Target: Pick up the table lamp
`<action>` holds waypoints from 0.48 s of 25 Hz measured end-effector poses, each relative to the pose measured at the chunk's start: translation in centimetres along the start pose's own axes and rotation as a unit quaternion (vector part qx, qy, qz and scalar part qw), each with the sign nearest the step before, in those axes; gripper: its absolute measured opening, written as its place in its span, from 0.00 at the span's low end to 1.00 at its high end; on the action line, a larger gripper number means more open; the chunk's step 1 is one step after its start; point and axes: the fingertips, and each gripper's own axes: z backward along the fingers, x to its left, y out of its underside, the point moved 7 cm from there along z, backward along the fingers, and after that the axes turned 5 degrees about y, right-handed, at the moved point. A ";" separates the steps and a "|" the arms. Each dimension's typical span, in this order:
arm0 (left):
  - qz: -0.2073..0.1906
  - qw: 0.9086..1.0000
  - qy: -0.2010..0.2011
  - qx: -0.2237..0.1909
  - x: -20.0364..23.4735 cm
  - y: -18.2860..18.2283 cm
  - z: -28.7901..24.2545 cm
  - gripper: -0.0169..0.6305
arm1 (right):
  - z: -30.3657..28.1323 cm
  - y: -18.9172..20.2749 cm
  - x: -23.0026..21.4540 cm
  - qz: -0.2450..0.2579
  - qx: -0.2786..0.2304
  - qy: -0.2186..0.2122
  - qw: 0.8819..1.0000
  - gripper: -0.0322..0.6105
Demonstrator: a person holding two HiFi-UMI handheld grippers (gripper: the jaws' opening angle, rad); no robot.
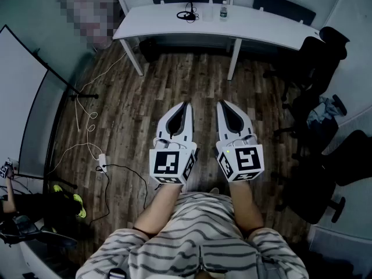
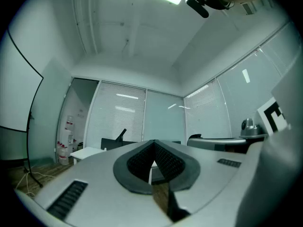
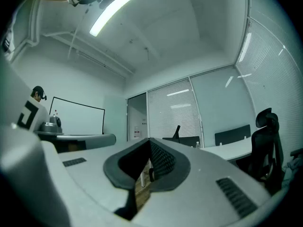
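The left gripper [image 1: 186, 104] and right gripper [image 1: 220, 103] hang side by side over the wood floor [image 1: 174, 77], jaws closed on nothing, well apart from the white surface [image 1: 261, 31] where the lamp [image 1: 187, 11] stands near a bottle [image 1: 223, 11], with black chairs [image 1: 308, 68] at the right.

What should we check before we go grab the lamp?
1. Lamp in sight: ok, the table lamp stands on the white desk.
2. Lamp within reach: not ok, the desk is far across the floor.
3. Left gripper open: not ok, jaw tips together, nothing held.
4. Right gripper open: not ok, same.
5. Way ahead: ok, the cables lie off to the left.
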 end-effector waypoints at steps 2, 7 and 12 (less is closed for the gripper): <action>0.001 1.000 -0.003 0.001 -1.1 0.3 -0.4 0.04 | 0.6 0.0 -1.1 0.004 -0.004 -0.004 1.000 0.07; -0.001 1.000 -0.016 0.001 -4.0 1.2 -1.8 0.04 | 2.1 0.1 -4.0 0.008 -0.010 -0.014 1.000 0.07; -0.006 1.000 -0.030 0.004 -6.8 2.3 -3.5 0.04 | 2.3 1.0 -7.9 0.001 -0.001 -0.019 1.000 0.07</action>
